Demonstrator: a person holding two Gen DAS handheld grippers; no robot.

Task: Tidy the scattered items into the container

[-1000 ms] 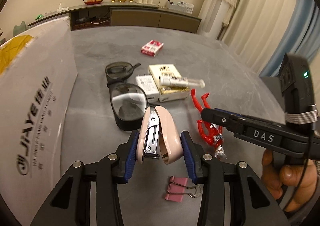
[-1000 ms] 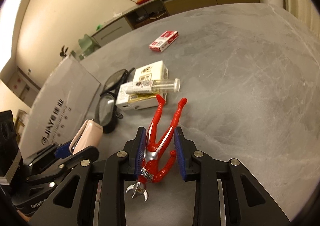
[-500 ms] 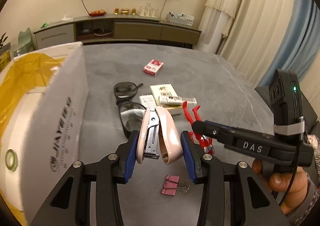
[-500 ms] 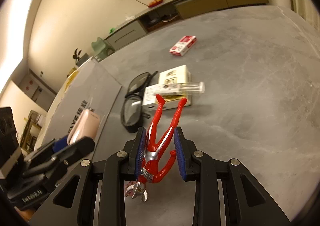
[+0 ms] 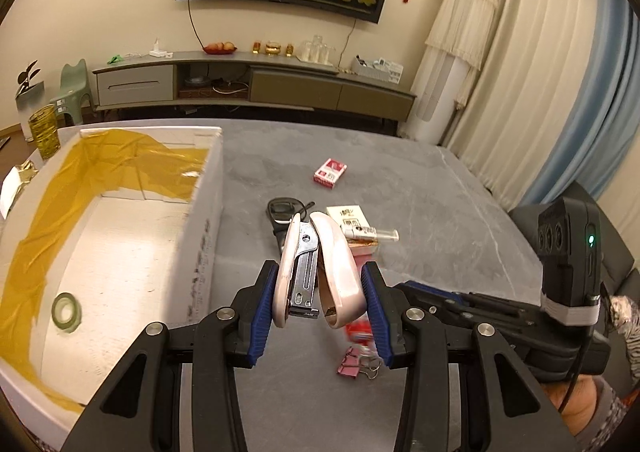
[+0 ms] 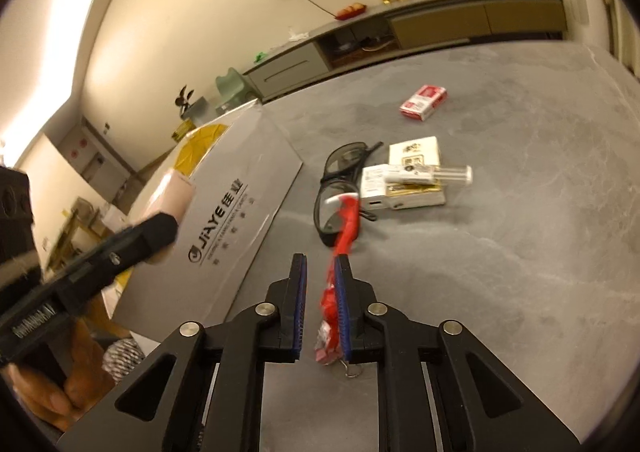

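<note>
My left gripper is clamped on the pink stapler, centre frame, just right of the white box wall. My right gripper is narrowed around the blurred red figure, which lies along one finger; whether both pads touch it I cannot tell. The stapler hides most of the glasses, and the binder clip is partly covered.

The open white cardboard box lined with yellow film is entered freely from above; only a roll of green tape lies inside. Its tall side wall stands between the interior and the grey stone surface. Bare surface is seen around the red card pack; black glasses and stacked white boxes crowd the middle.
</note>
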